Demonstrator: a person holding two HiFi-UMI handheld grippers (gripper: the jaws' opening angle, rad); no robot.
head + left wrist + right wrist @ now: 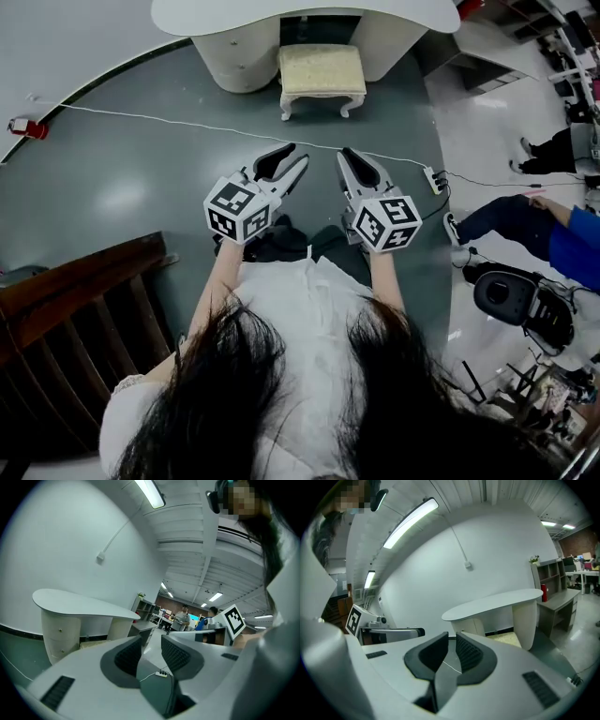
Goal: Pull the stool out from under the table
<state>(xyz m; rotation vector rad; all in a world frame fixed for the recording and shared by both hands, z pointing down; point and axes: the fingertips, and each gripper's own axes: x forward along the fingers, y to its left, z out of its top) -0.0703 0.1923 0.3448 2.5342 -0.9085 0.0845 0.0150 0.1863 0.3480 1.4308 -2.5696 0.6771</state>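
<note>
The stool, with a cream cushion and white legs, stands on the grey floor, its rear tucked under the white table and its front sticking out. Both grippers hang in the air well short of it. The left gripper has its jaws slightly apart with nothing between them. The right gripper has its jaws together, empty. A white cable crosses the floor between stool and grippers.

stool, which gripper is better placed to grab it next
Probably left: both hover empty, equally short of the stool, but the left gripper has its fingers slightly apart; the right gripper is shut.
</note>
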